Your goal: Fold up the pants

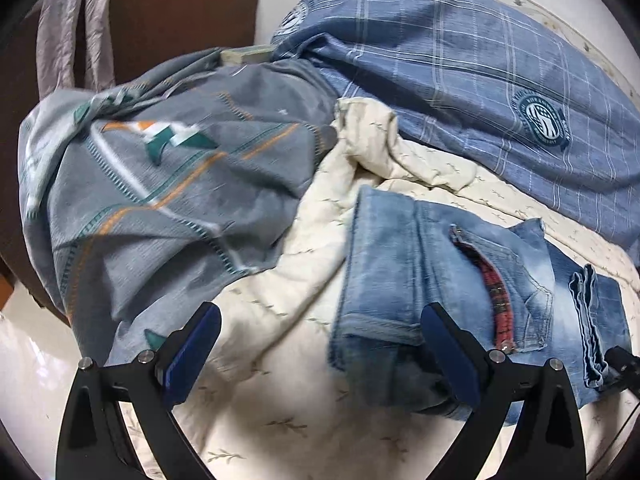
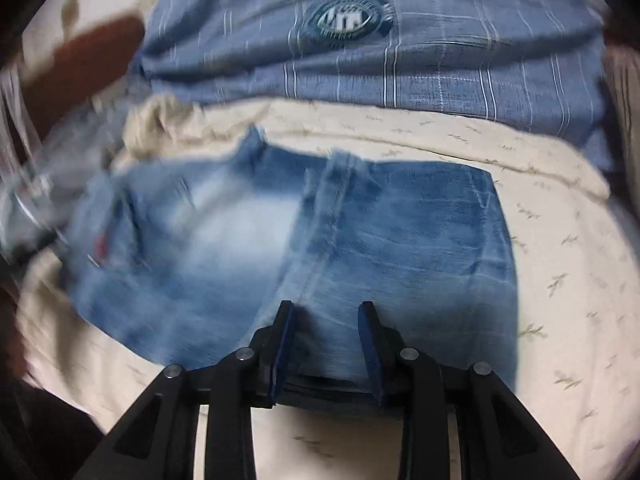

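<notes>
Now, through my left wrist camera, my left tool (image 1: 320, 354) stands wide open with nothing between its blue pads; the right-hand finger (image 1: 448, 344) overlaps the near edge of the faded blue denim pants (image 1: 400, 264), though I cannot tell whether it touches them. The pants lie part-folded on the cream quilted bedspread (image 1: 288, 360), a pocket with red plaid lining (image 1: 498, 300) facing up. Beyond them sit a grey patterned blanket (image 1: 160, 200) and a blue checked pillow (image 1: 460, 80).

From my right wrist camera, blurred as it is, my right tool (image 2: 326, 320) is narrowed to a small gap with the near edge of the denim bundle lying between its pads. Whether the pads actually press the cloth I cannot tell, since the fold hides the contact.

My judgement is that the fold is well along. To do this step well, I should catch every layer at the near edge, keep both tools level with each other, and carry the cloth so that its edges line up without dragging the bedspread into wrinkles.
</notes>
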The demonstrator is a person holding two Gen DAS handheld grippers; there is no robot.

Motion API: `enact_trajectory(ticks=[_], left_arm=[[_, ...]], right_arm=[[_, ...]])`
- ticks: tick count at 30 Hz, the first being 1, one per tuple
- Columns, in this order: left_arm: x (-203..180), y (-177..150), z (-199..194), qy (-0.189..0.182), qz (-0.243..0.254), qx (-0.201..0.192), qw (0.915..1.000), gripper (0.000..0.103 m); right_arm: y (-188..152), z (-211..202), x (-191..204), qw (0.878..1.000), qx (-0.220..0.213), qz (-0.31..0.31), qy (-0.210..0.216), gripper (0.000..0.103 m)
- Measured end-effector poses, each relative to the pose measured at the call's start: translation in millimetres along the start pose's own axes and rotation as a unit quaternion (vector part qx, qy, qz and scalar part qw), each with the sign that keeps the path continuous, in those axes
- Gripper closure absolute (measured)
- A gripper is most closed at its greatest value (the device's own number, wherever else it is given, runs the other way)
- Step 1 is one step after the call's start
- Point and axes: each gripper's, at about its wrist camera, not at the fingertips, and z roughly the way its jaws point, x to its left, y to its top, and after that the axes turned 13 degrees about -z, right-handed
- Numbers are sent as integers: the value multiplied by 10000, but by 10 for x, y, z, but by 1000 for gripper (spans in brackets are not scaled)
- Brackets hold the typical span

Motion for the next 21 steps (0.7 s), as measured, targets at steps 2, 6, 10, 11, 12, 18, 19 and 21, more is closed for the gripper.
enact_trajectory(ticks=[2,6,10,11,12,18,19,21], left_arm=[[83,4,12,14,-86,30,10000,3],[192,6,36,-97,-208,142,9996,3],[194,10,78,-365,-321,343,9982,3],[190,18,84,-470,-365,392,9975,3],[187,24,92,-608,-407,470,9962,3],[68,-33,279,-1103,-527,1129,9861,3],[61,-41,319,-1069,-559,1196,9855,3],[81,-63,393,-1129,-707,1405,9811,3]], right_arm=[[31,-102,71,9994,-315,-77,120,67],[73,-136,233,9977,-518,-300,305,67],[101,-16,392,9975,-331,-472,420,67],[99,-6,426,9972,-313,-534,418,67],[89,-23,425,9969,-318,-569,434,67],[75,-79,401,9961,-397,-607,503,67],[76,-89,385,9962,-411,-585,504,67],[80,-108,359,9962,-434,-560,508,67]])
